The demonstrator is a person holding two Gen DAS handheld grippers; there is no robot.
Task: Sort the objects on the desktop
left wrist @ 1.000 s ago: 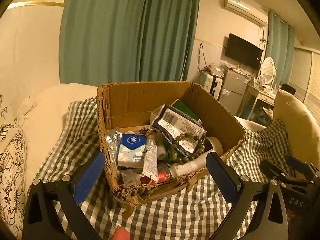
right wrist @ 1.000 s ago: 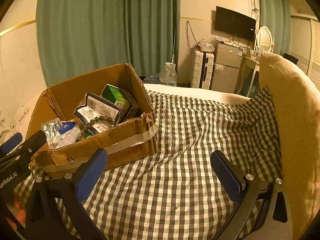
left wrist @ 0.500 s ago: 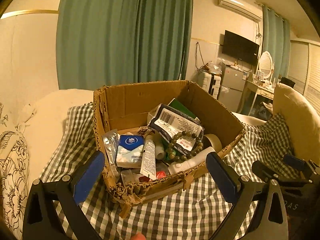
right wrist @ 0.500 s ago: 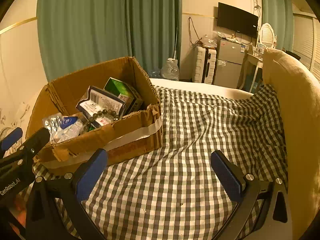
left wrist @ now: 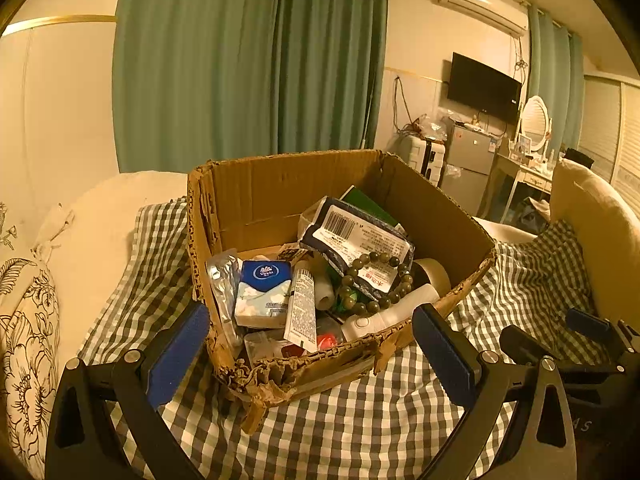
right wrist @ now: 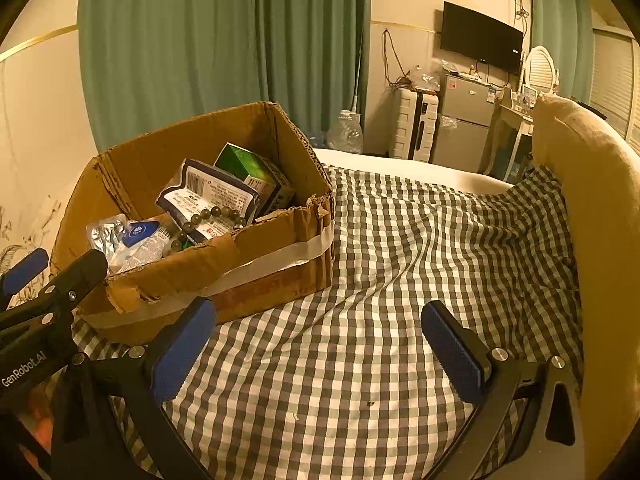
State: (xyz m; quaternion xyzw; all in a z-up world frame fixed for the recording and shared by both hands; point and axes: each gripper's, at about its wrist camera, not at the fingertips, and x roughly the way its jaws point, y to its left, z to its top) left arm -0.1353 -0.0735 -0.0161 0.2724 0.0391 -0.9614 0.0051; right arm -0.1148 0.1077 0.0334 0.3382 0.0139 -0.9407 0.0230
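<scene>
A torn cardboard box (left wrist: 280,196) sat on the bed's checked cloth (right wrist: 380,320), crammed with a blue tissue pack (left wrist: 264,294), a white tube (left wrist: 302,306), a bead bracelet (left wrist: 374,280), a barcoded pouch (left wrist: 352,236) and a green carton (right wrist: 250,168). The left tool (left wrist: 310,344) was spread wide before the box's ragged front edge; the right tool (right wrist: 318,346) was spread over bare cloth beside it, both empty.

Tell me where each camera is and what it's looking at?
Left wrist: on the left hand-held gripper, open, looking down into the cardboard box; the right hand-held gripper shows at the edge.
Right wrist: on the right hand-held gripper, open, facing the checked cloth; the left one shows beside it.
Shared: box, bead bracelet, cloth.
</scene>
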